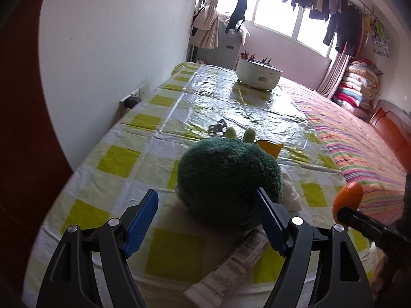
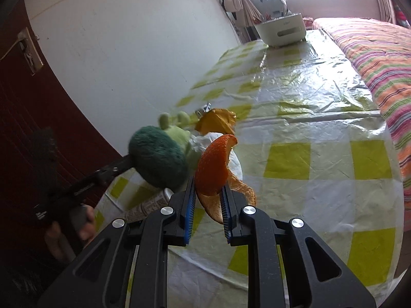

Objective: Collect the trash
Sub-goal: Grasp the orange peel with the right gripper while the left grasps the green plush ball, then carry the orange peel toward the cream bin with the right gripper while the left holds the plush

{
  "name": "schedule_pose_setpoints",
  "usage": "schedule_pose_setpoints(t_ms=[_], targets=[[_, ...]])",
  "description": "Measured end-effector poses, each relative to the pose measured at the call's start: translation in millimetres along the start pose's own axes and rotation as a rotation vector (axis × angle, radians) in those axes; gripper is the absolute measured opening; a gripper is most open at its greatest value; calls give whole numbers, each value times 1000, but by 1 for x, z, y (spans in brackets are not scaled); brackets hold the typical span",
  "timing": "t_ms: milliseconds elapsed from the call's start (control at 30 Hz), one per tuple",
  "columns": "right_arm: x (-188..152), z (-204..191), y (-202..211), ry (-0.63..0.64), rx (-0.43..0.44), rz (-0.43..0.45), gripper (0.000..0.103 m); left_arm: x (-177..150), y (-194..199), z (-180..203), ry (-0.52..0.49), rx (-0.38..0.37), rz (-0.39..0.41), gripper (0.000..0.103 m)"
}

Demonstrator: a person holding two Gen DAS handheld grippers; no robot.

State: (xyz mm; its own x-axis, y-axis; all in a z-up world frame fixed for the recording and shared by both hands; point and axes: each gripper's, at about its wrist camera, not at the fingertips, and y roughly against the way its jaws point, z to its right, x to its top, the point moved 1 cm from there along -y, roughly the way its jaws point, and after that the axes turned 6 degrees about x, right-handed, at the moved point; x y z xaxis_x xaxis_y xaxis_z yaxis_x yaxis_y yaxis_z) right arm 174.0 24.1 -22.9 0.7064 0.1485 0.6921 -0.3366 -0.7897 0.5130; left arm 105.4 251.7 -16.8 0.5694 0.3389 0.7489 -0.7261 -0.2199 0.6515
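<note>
Orange peel (image 2: 214, 172) sits pinched between the closed jaws of the right gripper (image 2: 207, 205), lifted off the checked tablecloth (image 2: 321, 197) just beside the green plush toy (image 2: 156, 156). By that toy the left gripper (image 1: 205, 220) hangs spread wide, gripping nothing. A white tube (image 1: 231, 264) under the toy, crumpled tissue (image 1: 291, 195) beside it and a yellow wrapper (image 1: 269, 147) beyond it look uncollected; no bin shows, so the task seems barely begun
</note>
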Motion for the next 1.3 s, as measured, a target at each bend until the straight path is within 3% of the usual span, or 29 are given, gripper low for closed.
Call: schedule_pose_setpoints(t_ms=[300,567,667,833,1100,1300], targets=[[-6,-3,16,-12,27,40,18,1,-19,28,-23,-94,-76,74],[-5,-2,27,-14,33,72,18,5,-32,43,-10,-78,-58,77],[-6,1,33,-21,26,83,18,5,-39,47,-7,-107,-80,68],[-6,8,47,-38,10,117,18,3,-32,54,-40,-76,-27,57],[-6,13,73,-35,-20,168,18,-2,-7,54,-42,-91,28,56],[-14,19,93,-32,-55,198,18,-12,22,67,-101,-122,93,55]])
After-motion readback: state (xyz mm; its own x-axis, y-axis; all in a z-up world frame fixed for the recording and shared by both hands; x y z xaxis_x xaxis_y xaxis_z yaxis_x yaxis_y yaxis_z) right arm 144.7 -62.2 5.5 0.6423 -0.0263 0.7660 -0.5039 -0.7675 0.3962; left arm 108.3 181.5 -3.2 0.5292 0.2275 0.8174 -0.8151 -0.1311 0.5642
